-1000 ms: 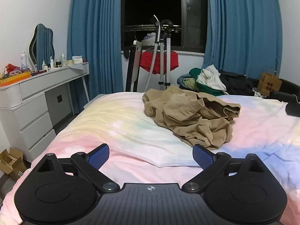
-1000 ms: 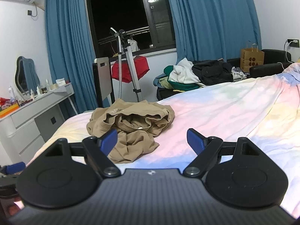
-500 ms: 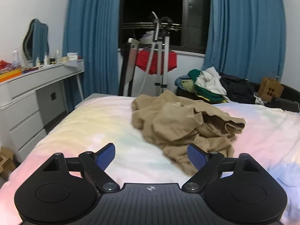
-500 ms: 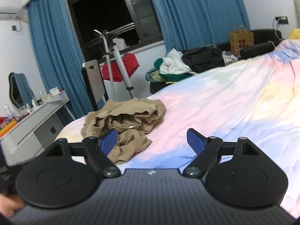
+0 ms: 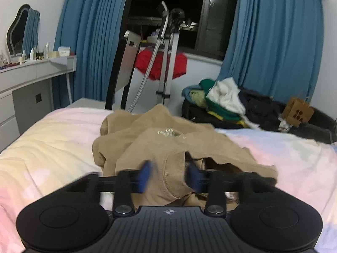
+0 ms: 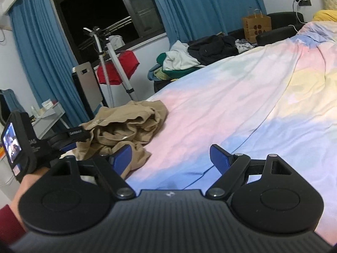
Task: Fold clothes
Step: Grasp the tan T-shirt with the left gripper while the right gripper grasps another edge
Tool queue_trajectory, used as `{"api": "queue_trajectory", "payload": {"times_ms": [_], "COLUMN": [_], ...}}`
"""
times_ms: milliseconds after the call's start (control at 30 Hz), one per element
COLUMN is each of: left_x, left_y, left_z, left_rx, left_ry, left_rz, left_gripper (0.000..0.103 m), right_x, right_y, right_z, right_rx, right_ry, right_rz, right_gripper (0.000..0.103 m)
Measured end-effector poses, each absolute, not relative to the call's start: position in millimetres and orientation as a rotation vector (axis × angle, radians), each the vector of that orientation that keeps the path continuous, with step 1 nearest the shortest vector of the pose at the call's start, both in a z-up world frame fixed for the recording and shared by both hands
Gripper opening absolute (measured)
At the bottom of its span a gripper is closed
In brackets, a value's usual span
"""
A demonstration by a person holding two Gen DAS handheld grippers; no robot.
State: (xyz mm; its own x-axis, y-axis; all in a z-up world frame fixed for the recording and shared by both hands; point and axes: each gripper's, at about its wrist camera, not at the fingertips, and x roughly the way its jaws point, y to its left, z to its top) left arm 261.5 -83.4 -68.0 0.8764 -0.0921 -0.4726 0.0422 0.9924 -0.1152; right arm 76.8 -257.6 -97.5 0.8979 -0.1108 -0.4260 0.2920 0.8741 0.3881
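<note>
From my left wrist camera, the tan garment lies in a crumpled heap on the bed, filling the middle of the view from about 10 o'clock round to 3 o'clock. My left gripper is right in it — a ribbed hem or cuff sits between the blue pads, which are blurred. The jaws stand narrowed around that band, but I cannot tell whether they are pinching it or just bracketing it.

From my right wrist camera, the same heap sits at 10 o'clock, near the foot edge of the bed, with the left rig pressed in at its 9 o'clock side. My right gripper hangs over bare bedspread with jaws spread wide and nothing between them; its left pad overlaps the edge of the cloth in the picture, though contact is unclear.

As I judge it, folding has barely begun — no flat panel, no crease, nothing stacked. Left to do: secure an edge, shake or spread the garment flat, then fold it.
</note>
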Motion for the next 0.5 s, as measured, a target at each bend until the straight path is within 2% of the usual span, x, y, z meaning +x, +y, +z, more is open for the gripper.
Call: {"api": "queue_trajectory", "payload": {"times_ms": [133, 500], "left_x": [257, 134], "left_y": [-72, -39], "left_z": [-60, 18], "left_rx": [-0.151, -0.056], "left_ry": [0.482, 0.383], "left_rz": [-0.112, -0.268], "left_gripper": [0.007, 0.005], "right_x": [87, 74], "right_y": [-262, -245], "right_z": [-105, -91], "right_rx": [0.472, 0.410], "right_ry": [0.423, 0.322], "right_rz": [-0.229, -0.169], "right_gripper": [0.083, 0.083]}}
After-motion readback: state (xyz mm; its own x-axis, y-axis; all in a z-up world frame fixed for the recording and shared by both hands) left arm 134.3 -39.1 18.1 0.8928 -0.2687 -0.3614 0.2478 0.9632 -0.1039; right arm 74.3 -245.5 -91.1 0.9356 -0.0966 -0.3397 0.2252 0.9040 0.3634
